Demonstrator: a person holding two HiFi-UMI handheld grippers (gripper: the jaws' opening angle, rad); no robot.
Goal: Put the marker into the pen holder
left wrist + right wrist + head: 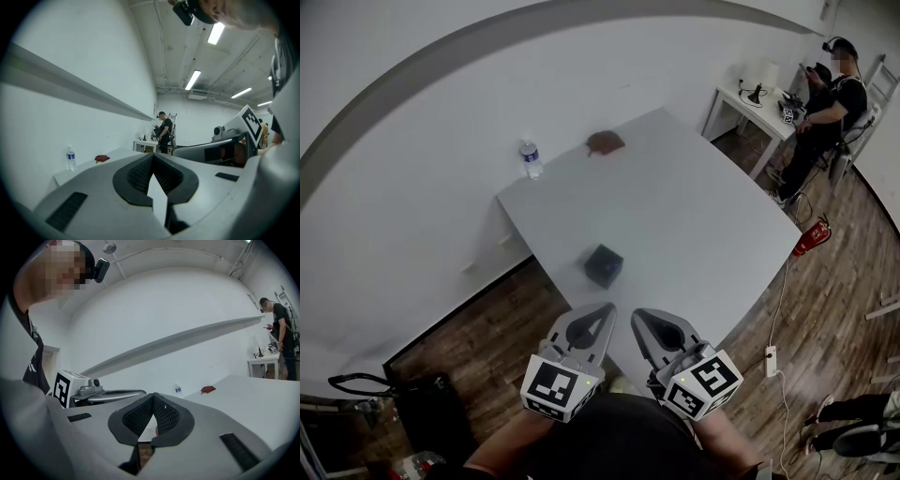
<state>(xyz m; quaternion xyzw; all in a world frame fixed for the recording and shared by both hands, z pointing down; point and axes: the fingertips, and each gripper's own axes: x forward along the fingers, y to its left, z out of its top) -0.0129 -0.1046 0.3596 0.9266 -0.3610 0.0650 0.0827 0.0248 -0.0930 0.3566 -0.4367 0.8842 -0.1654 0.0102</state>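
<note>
Head view puts the left claw point(600, 313) close to the person's body, its jaws pressed together with nothing between them. Just ahead, the dark pen holder point(603, 265) stands near the near edge of the counter point(703, 216). The right claw point(644, 320) is likewise pinched together and empty. No marker shows in any view, so its place, pointing and long axis cannot be told. The task looks to be either not started or already done.

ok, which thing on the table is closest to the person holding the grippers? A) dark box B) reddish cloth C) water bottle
A: in the head view the dark box stands by the near edge of the table, while the water bottle and reddish cloth sit at the far edge.
</note>
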